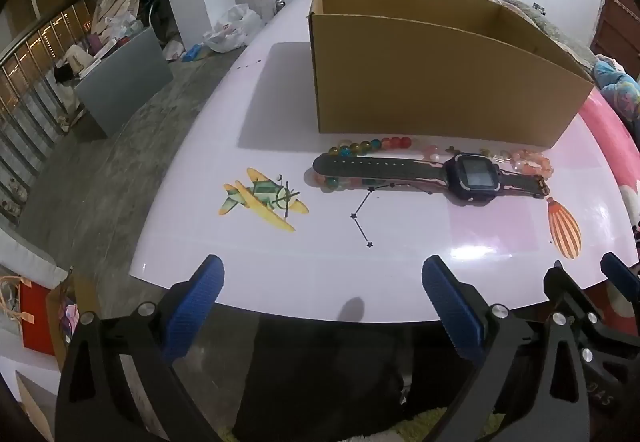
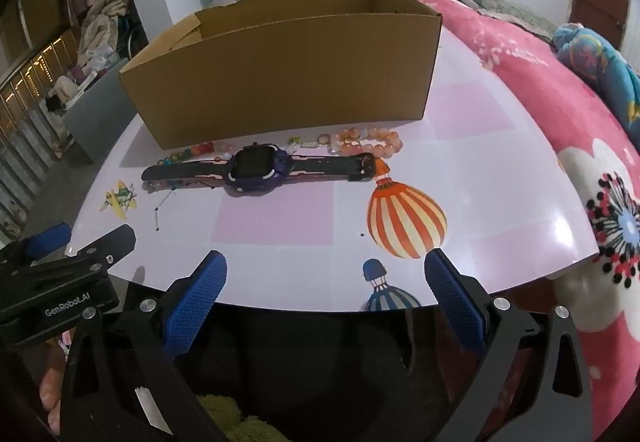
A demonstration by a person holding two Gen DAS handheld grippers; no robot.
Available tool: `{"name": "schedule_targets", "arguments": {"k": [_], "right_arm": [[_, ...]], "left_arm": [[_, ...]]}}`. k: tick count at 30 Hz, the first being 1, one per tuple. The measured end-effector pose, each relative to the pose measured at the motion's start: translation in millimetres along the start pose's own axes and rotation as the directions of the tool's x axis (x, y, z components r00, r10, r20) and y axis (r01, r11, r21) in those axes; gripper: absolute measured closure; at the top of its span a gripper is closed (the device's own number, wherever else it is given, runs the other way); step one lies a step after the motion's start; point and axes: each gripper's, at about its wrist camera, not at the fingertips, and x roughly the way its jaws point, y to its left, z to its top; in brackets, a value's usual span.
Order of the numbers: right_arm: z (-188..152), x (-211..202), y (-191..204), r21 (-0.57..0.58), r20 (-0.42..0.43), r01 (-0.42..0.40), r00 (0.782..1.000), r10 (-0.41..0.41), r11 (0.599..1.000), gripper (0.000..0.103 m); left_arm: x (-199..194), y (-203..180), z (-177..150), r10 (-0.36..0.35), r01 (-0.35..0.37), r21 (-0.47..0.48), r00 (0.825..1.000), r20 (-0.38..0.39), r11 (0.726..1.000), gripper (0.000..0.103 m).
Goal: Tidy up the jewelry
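Note:
A dark smartwatch point(image 1: 468, 176) point(image 2: 256, 168) lies flat on the white table point(image 1: 320, 262) point(image 2: 500, 202), just in front of an open cardboard box point(image 1: 432, 82) point(image 2: 288, 82). A multicoloured bead bracelet point(image 1: 360, 148) point(image 2: 188, 154) lies under its strap end on the left. A pink-orange bead bracelet point(image 1: 532, 164) point(image 2: 372, 140) lies at the right. My left gripper point(image 1: 322, 282) hangs open at the table's near edge, nothing between its blue pads. My right gripper point(image 2: 326, 278) is open beside it, also with nothing in it.
The right gripper's fingers point(image 1: 616, 274) show at the left wrist view's right edge; the left gripper's body point(image 2: 60, 282) shows at the right view's left edge. A pink floral blanket point(image 2: 560, 122) borders the table's right side. Grey floor and clutter point(image 1: 100, 82) lie left.

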Motion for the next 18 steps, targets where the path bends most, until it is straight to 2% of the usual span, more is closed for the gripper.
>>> {"name": "schedule_targets", "arguments": {"k": [9, 15, 18], "right_arm": [[3, 4, 8, -0.006, -0.01, 0.009, 1.0, -0.009, 1.0, 0.008], [0, 4, 4, -0.001, -0.009, 0.006, 1.0, -0.006, 1.0, 0.008], [0, 2, 1, 0.002, -0.01, 0.001, 1.0, -0.001, 1.0, 0.008]], "left_arm": [[-1, -4, 1, -0.015, 0.015, -0.002, 1.0, 0.002, 1.0, 0.006], [2, 11, 1, -0.004, 0.004, -0.033, 1.0, -0.004, 0.999, 0.006], [6, 1, 2, 0.004, -0.004, -0.03, 1.0, -0.006, 1.0, 0.006]]}}
